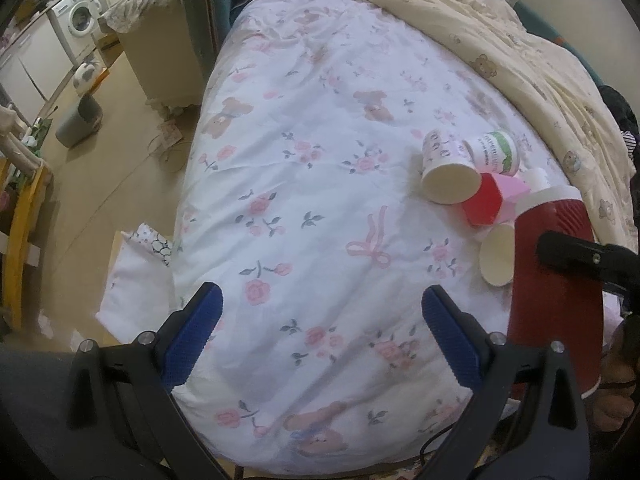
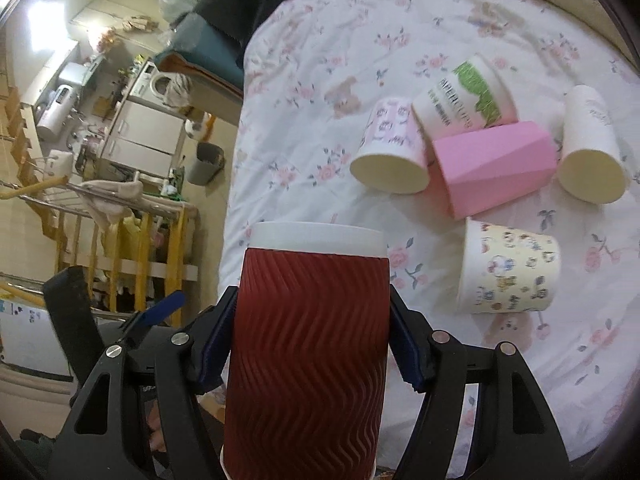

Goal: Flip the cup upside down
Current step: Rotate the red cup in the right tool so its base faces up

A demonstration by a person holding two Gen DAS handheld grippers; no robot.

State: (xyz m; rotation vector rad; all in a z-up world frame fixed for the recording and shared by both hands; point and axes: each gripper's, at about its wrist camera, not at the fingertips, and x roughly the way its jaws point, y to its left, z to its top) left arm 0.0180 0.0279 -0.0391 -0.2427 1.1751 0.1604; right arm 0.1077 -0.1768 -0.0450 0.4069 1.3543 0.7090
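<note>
Dark red ripple-walled paper cup (image 2: 308,344) with white end facing away, clamped in right claw (image 2: 310,344) above floral bed (image 2: 312,92), left claw (image 1: 322,320) spread apart, holding nothing.

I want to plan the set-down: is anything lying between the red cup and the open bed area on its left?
Nothing visible does. The right tongs grip the red cup; the other cups, such as the pink cup, lie ahead and right. The floral sheet to its left is bare.

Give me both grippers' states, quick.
Left gripper: open, empty, over the bed.
Right gripper: shut on the red cup.
</note>
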